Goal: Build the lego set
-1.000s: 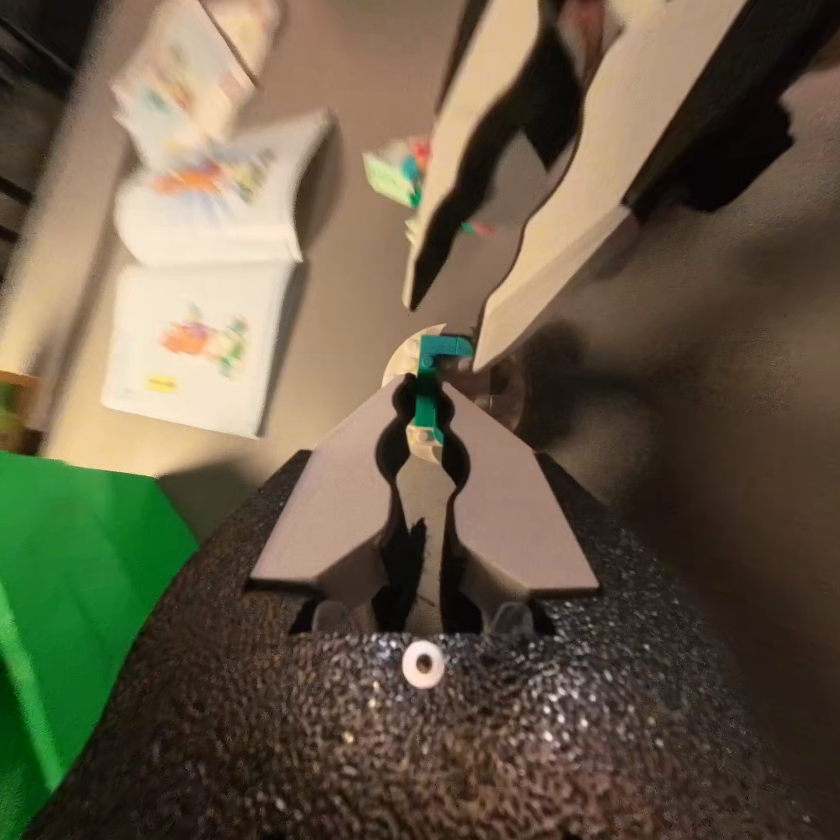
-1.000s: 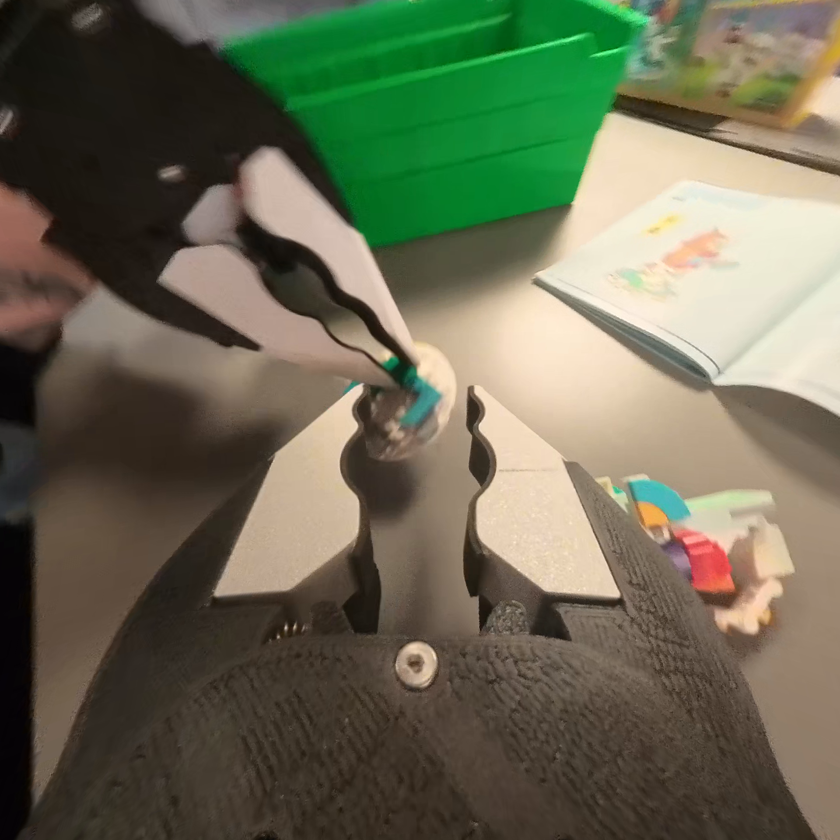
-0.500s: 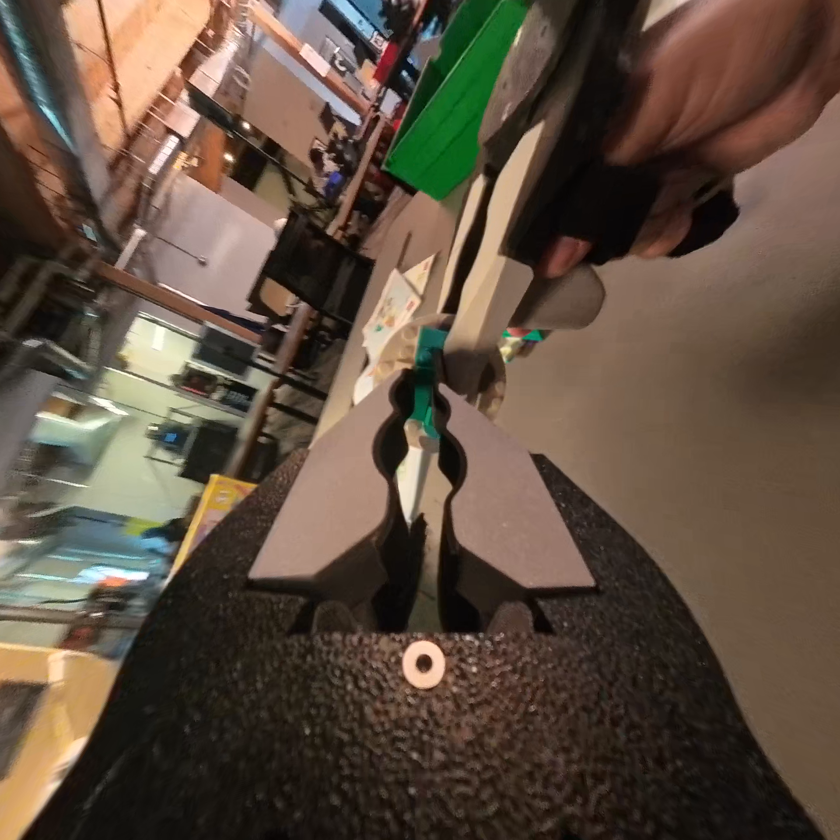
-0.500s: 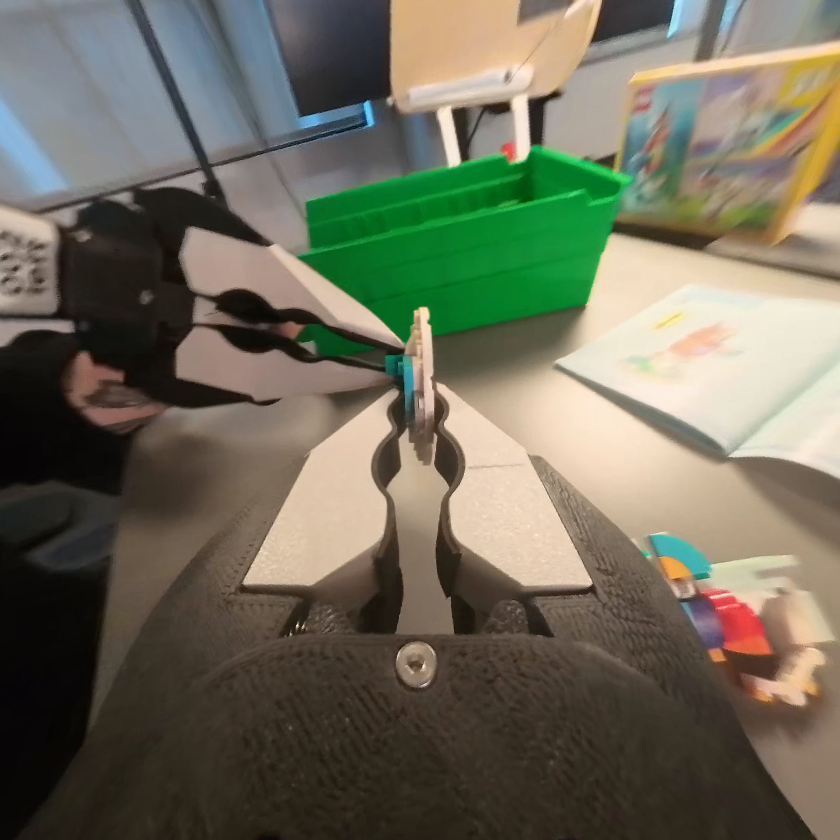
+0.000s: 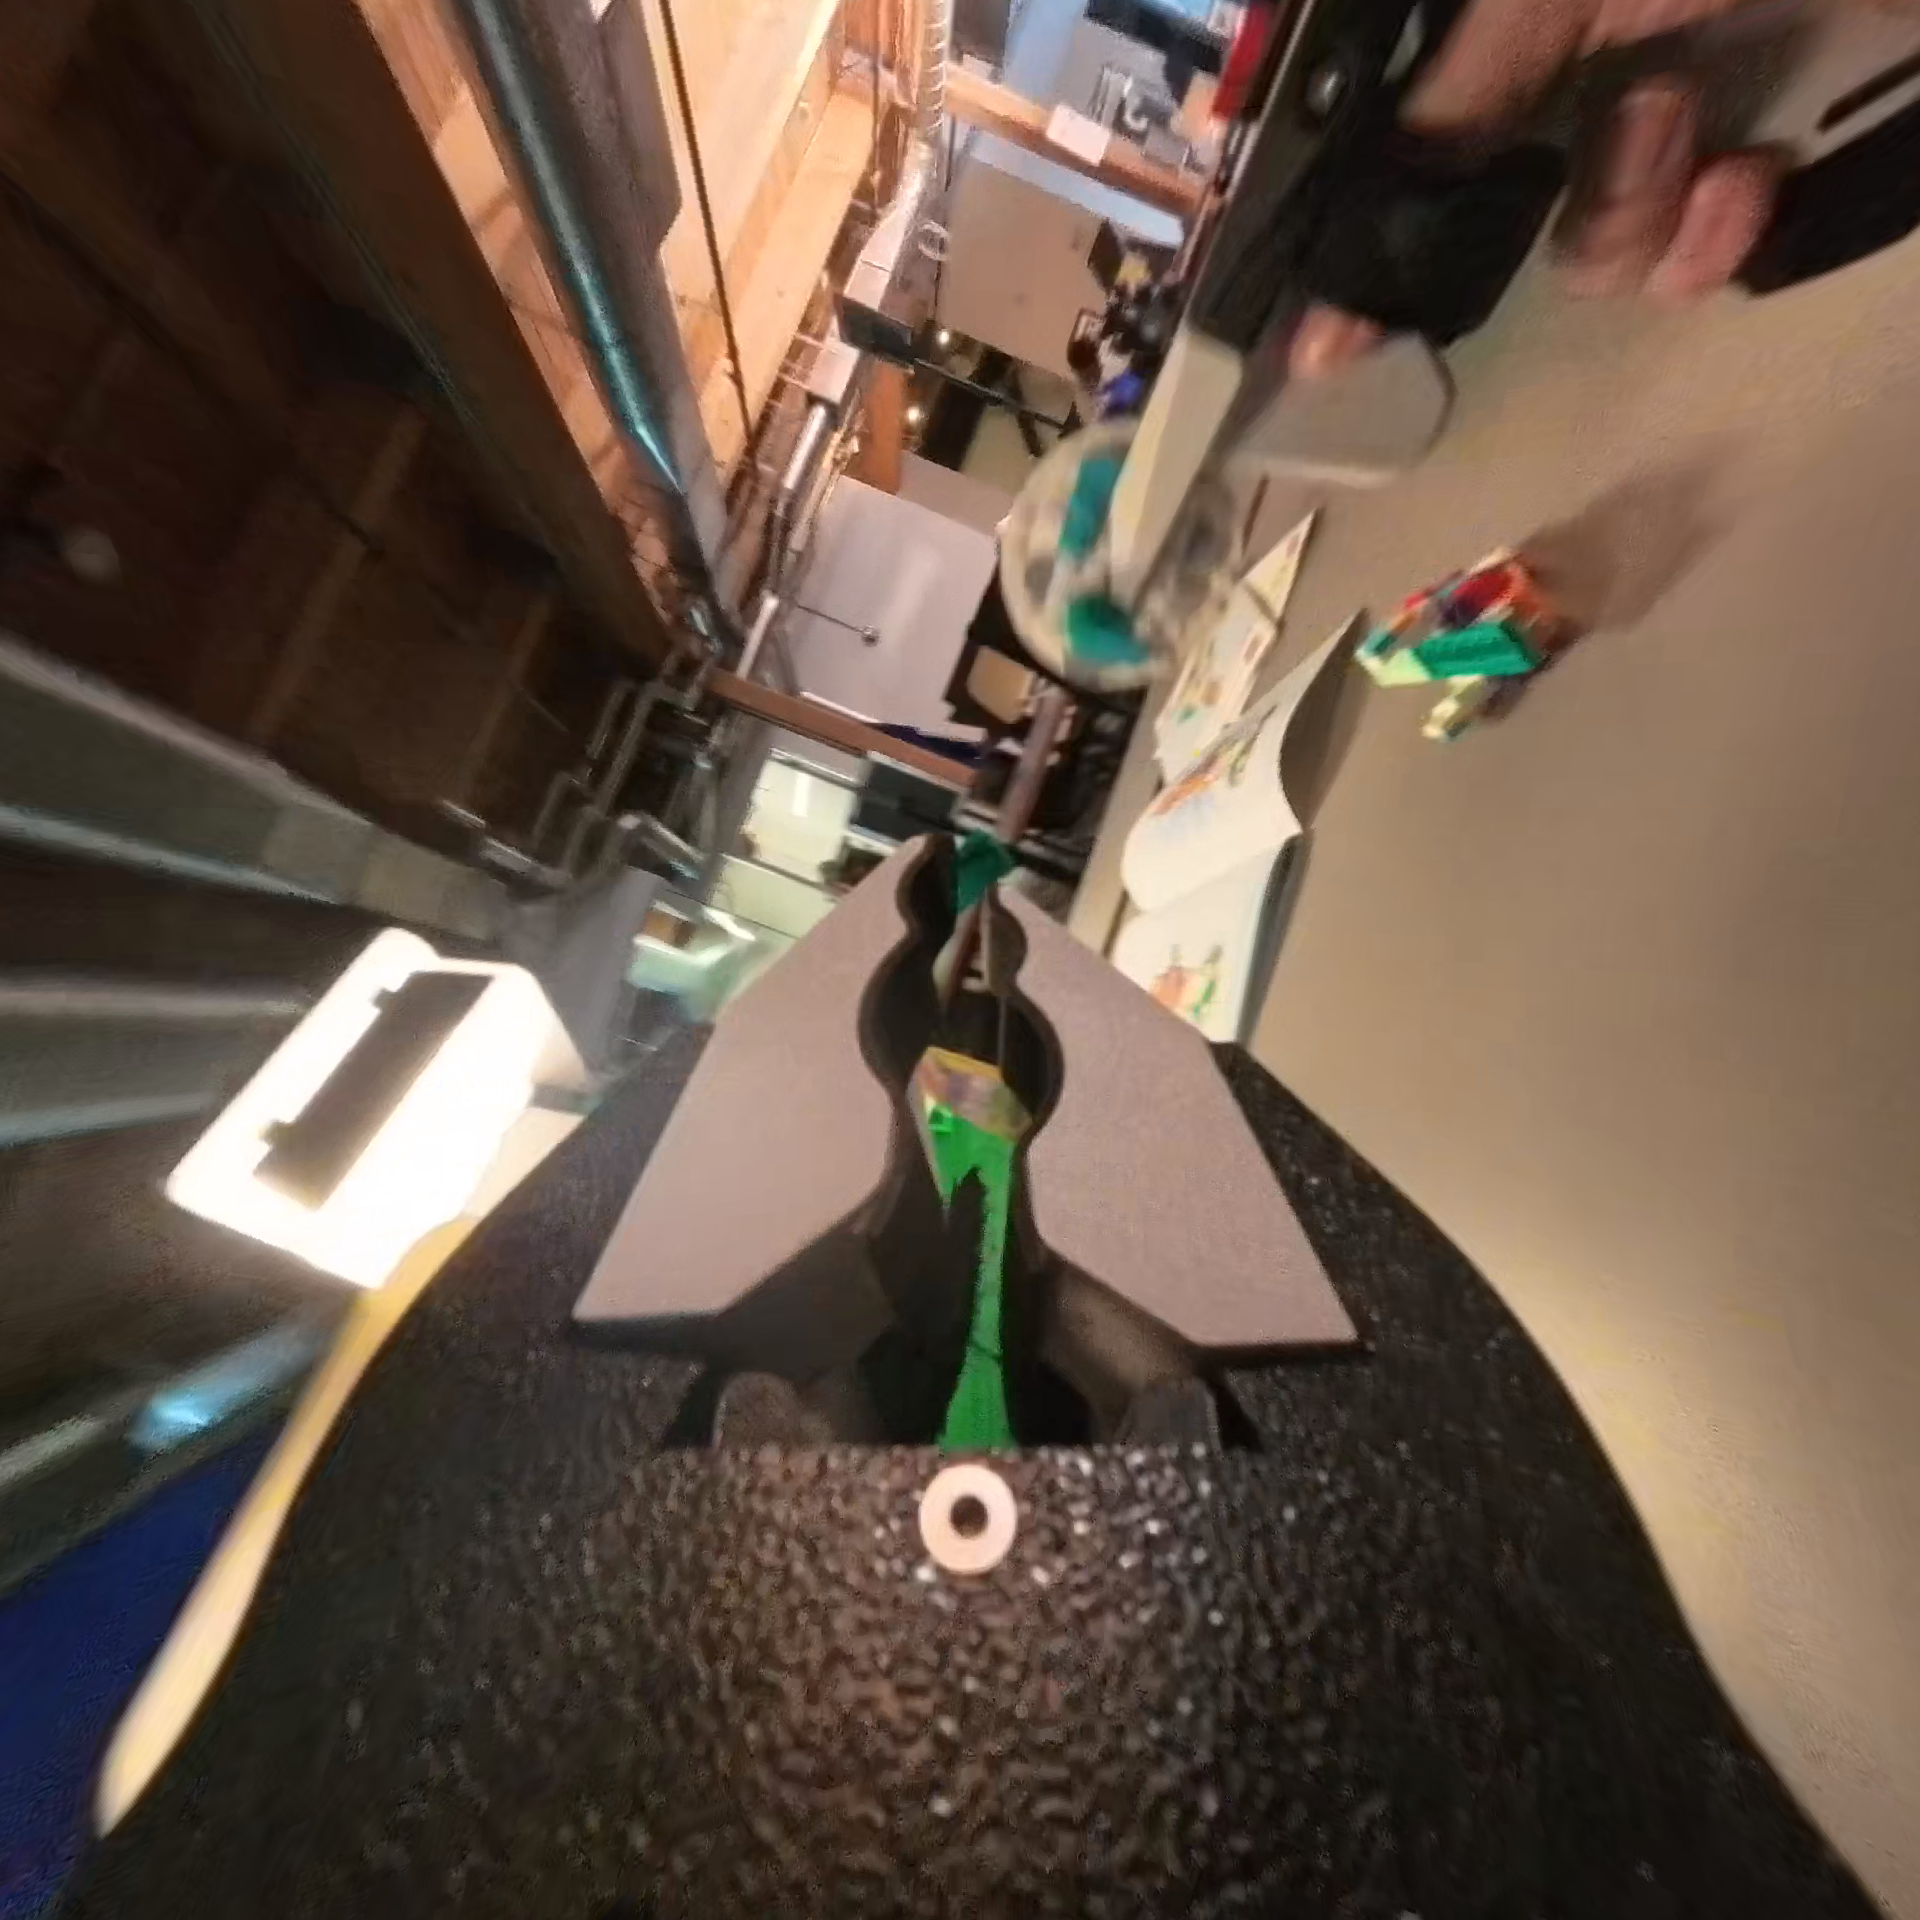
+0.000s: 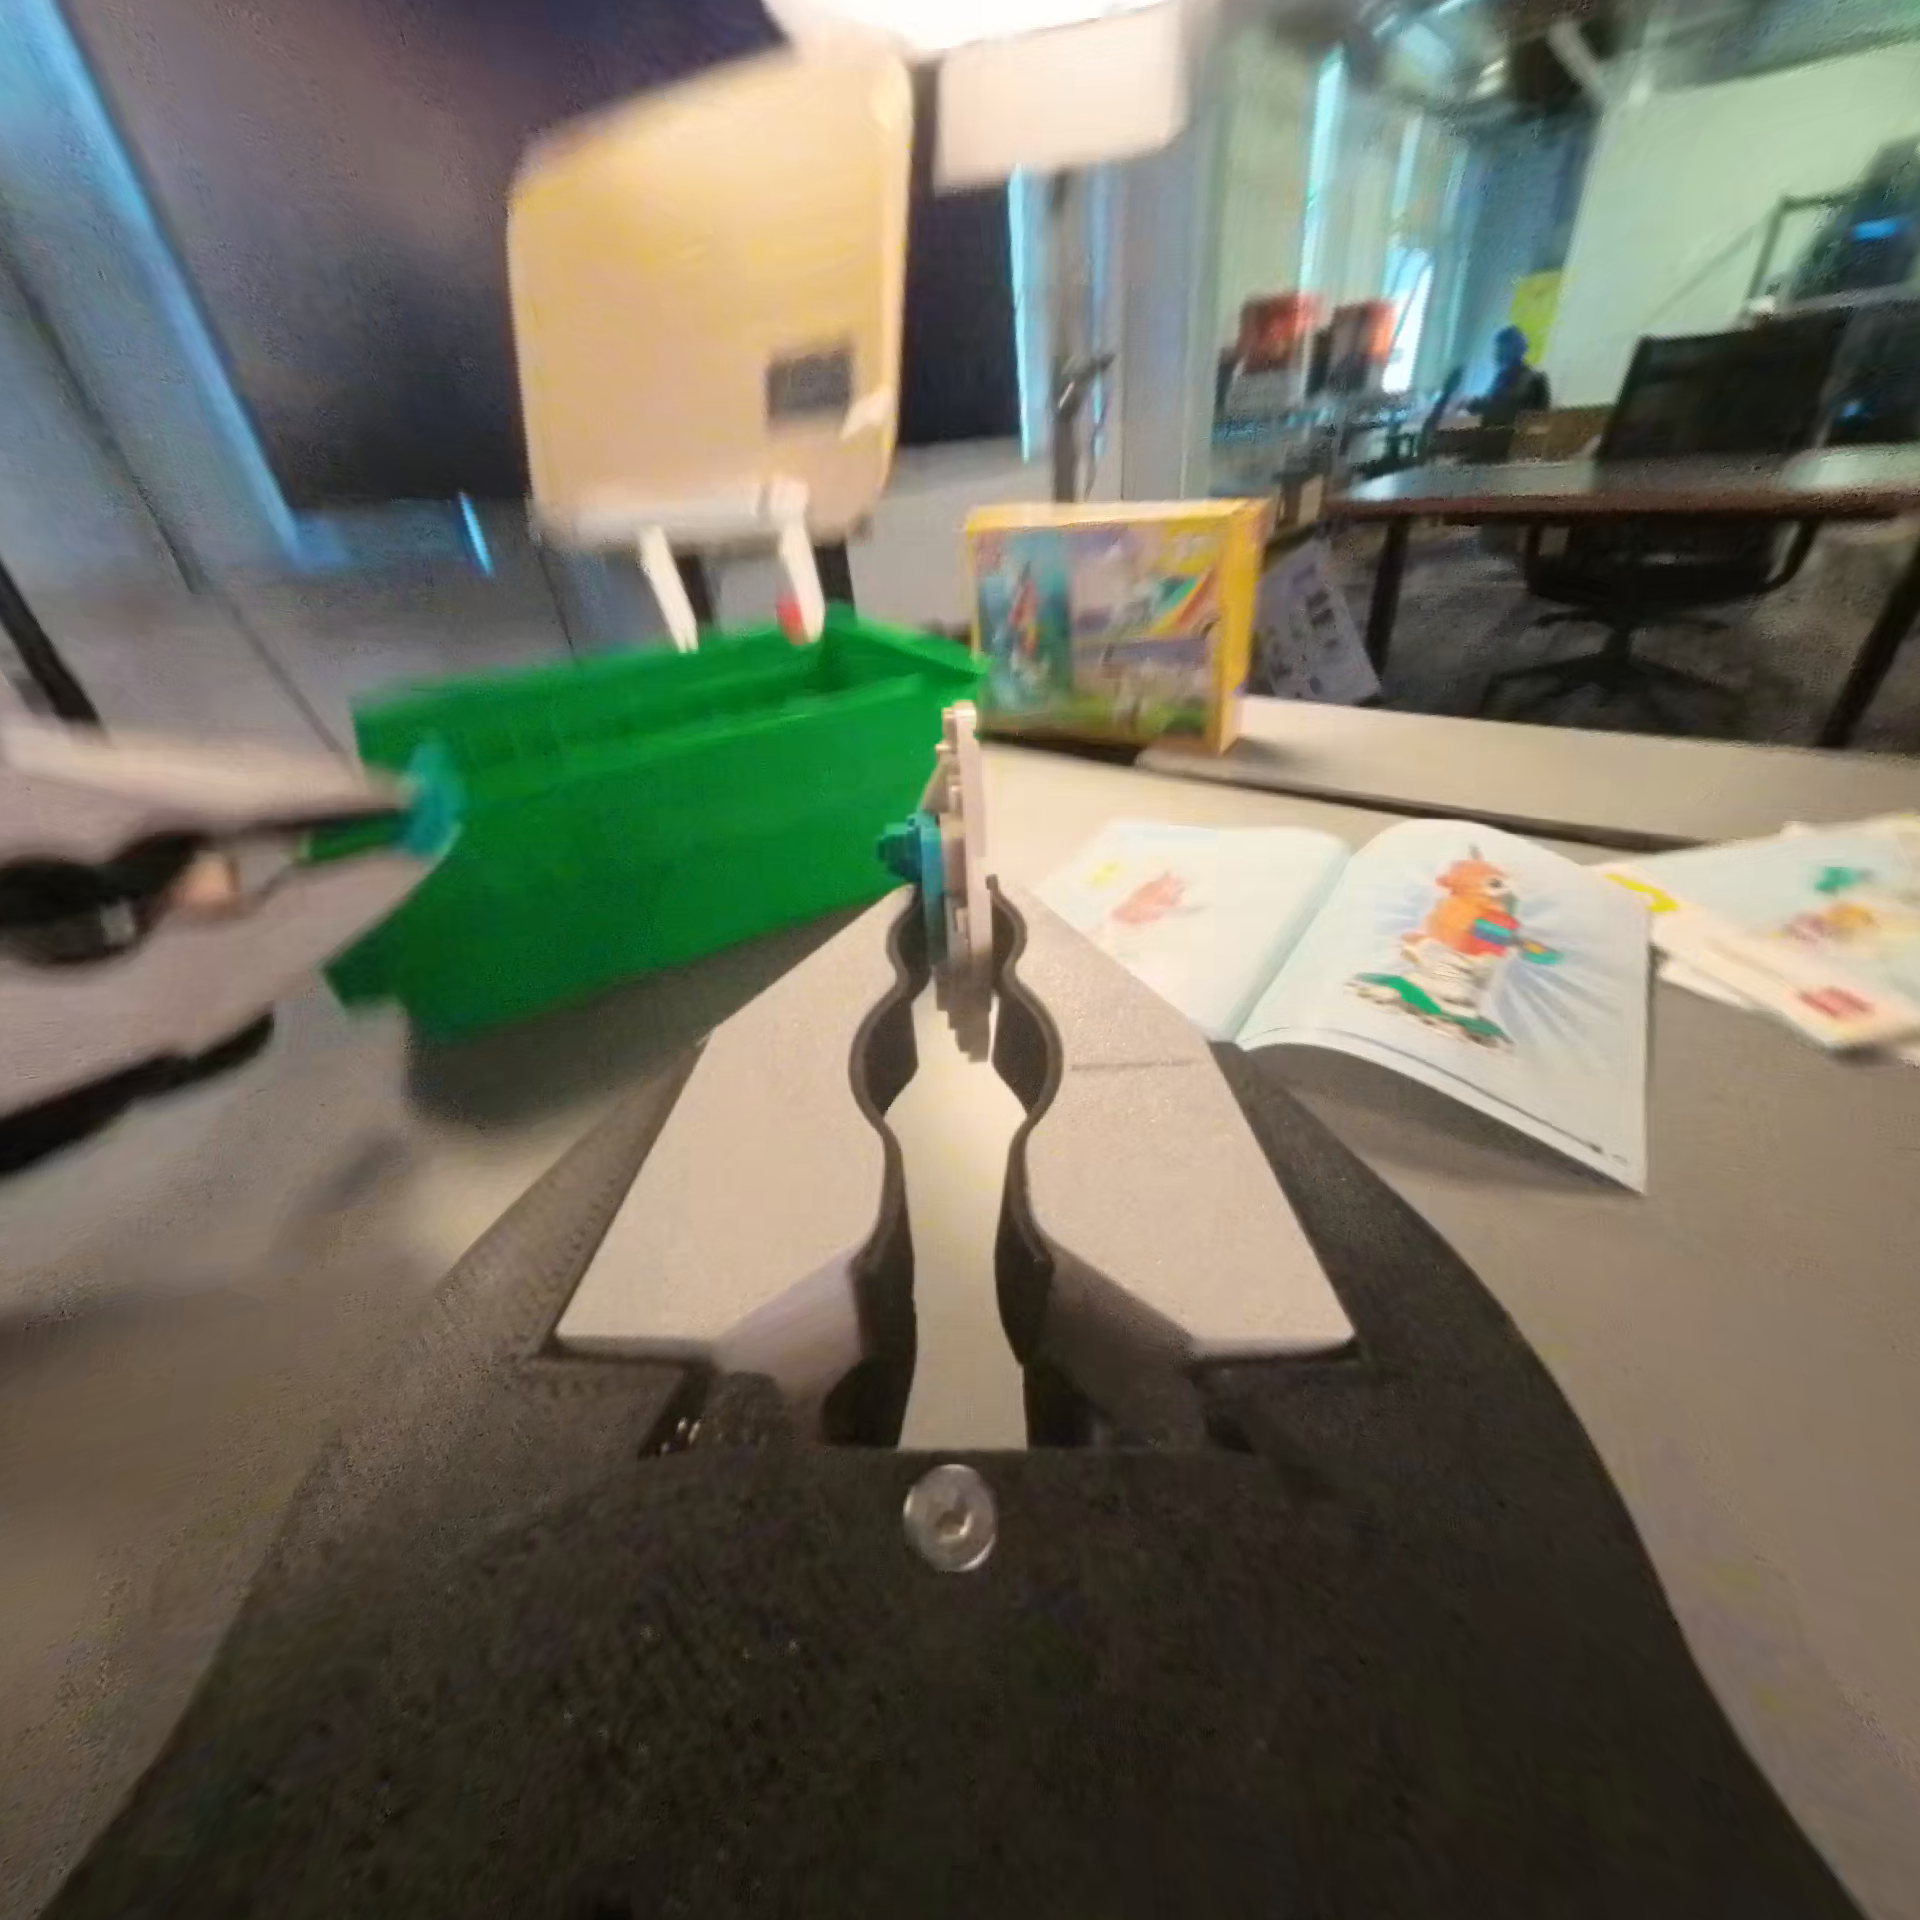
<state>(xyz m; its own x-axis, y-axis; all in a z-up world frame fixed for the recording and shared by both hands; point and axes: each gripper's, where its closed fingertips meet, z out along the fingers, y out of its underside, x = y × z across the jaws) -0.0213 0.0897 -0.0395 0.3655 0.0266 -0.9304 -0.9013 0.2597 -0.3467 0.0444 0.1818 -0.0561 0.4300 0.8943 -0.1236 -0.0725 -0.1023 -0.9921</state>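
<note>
So the right gripper (image 6: pixel 953 914) is clamping a round white brick plate (image 6: pixel 966 831) with teal pieces stuck on it, standing on edge over the grey table (image 6: pixel 1714 1299) — pads pressing both faces. The left gripper (image 5: pixel 971 883) is pinching a small teal brick (image 5: pixel 980 871) at its tips, well apart from the plate. Behind them are sitting a green bin (image 6: pixel 644 831), an open booklet (image 6: pixel 1455 966) and a yellow box (image 6: pixel 1112 623).

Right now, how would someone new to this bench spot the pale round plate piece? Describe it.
Start at the big green bin on the grey table; just right of it, the right gripper pinches a thin pale round plate on edge, upright. A teal brick is stuck to its left face. Unlike the multicoloured brick pile lying on the table, it is held in the air.
</note>
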